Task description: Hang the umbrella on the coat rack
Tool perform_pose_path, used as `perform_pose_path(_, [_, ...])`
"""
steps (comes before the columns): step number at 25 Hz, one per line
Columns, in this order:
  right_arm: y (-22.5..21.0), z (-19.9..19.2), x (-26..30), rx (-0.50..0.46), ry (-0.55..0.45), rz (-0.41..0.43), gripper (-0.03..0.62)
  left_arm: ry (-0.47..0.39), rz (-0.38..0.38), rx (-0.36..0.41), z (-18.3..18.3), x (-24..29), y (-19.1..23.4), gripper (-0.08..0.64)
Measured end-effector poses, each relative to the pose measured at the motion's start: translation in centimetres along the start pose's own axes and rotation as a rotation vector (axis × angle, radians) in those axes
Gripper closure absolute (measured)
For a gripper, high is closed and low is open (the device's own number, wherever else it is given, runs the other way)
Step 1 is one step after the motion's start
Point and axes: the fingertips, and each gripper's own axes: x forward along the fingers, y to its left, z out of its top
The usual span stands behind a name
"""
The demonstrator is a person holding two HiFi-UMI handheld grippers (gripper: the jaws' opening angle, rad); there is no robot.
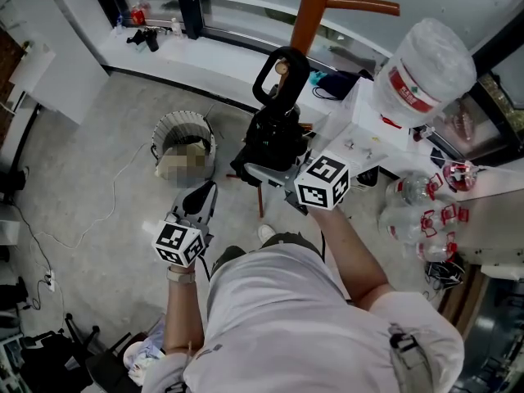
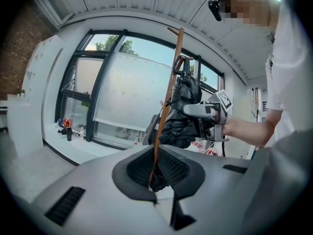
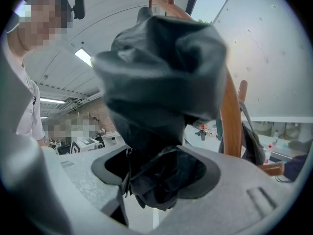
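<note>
**Head view**
- waste bin (image 1: 184,133): round with a ribbed wall, on the floor left of the umbrella. Its contents are under a mosaic patch, so I cannot tell what is in it.
- water jug (image 1: 426,68): clear with a red label band, neck-down on a white dispenser (image 1: 368,129). I cannot tell the fill level.
- bottles (image 1: 422,211): clear plastic with red labels, clustered at the right, below the jug in frame.
- window counter (image 1: 164,60): white ledge. A few small dark items and one red one sit at its far left end.
- coat rack (image 1: 313,6): orange-brown wooden pole with one peg sticking out to the right.
- umbrella (image 1: 274,137): black, folded, fabric bunched and creased, right at the rack pole.
- loop handle (image 1: 270,80): black, at the umbrella's top. A tan wooden knob shows inside the loop, but I cannot tell whether the loop rests on it.
- right tongs (image 1: 270,173): clamped on the umbrella's bunched fabric, below the handle.
- left tongs (image 1: 201,196): low at the left, apart from the umbrella and near the bin.

**Left gripper view**
- left tongs: narrow, pads close together, nothing held between them.
- umbrella: upright, a black bundle touching the pole, with the handle near the pole's top.
- right tongs: gripping the bundle from the right, with the person's forearm behind.

**Right gripper view**
- right tongs: pads pressed on crumpled black fabric, which fills the gap.
- umbrella: glossy, wrinkled cloth bulging above the pads.
- coat rack: the pole is just behind the fabric, on the right.
</note>
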Motion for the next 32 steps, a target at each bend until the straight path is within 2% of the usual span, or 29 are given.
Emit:
perform_pose_path(17, [-4.5,-1.8,-0.5,0.047,-0.026,-0.072,0.316,0.027,0.048,-0.031,-1.7,-0.6,-0.4,0.557])
perform_pose_path(32, [-7.2,-1.4,-1.2,0.018,-0.111,-0.146,0.305,0.06,0.049,-0.051,-2.8,-0.7,-1.0,0.557])
